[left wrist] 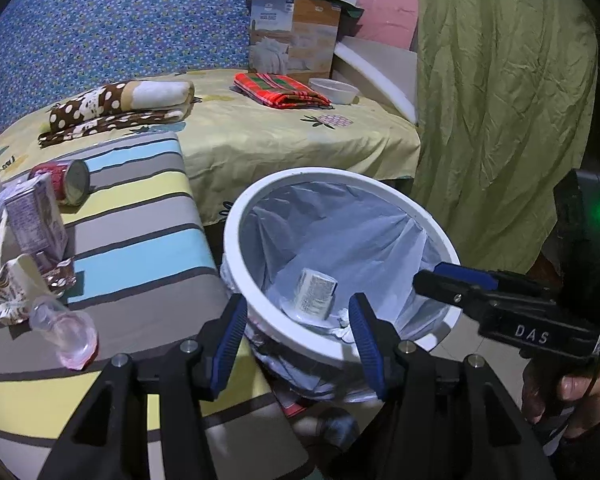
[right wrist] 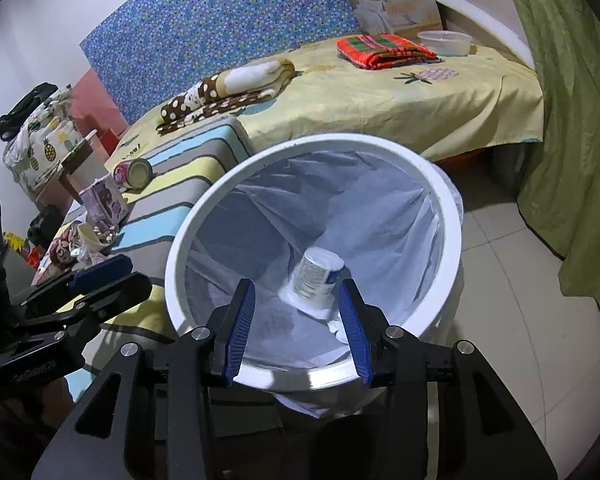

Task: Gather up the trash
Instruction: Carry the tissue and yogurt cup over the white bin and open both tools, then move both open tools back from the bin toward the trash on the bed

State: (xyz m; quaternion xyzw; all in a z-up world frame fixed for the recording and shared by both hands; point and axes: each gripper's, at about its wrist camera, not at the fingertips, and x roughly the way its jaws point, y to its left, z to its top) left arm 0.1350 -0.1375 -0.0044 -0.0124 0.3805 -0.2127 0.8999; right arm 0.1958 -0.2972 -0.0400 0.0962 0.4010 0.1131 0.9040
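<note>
White bin point(right wrist: 452, 216), plastic-lined, directly ahead of and below both grippers. Right gripper point(right wrist: 298, 322) over near rim, jaws wide, empty; white cup point(right wrist: 318, 278) lies at liner bottom, seen between its fingers. Left gripper point(left wrist: 298, 338) over bin's near-left rim, jaws wide, empty. To its left, on striped cushion point(left wrist: 148, 208): red can point(left wrist: 66, 180), purple carton point(left wrist: 36, 220), crumpled clear bottle point(left wrist: 66, 330), wrappers point(left wrist: 16, 288).

The bin point(right wrist: 452, 216) fills the centre of the right wrist view; a cup point(right wrist: 318, 278) lies inside on the liner point(right wrist: 380, 200). At left the bench point(left wrist: 140, 240) carries a can point(left wrist: 66, 180), carton point(left wrist: 36, 220), wrappers point(left wrist: 16, 288) and probably a bottle point(left wrist: 66, 330). The bed point(left wrist: 260, 136) spans the upper frame.
</note>
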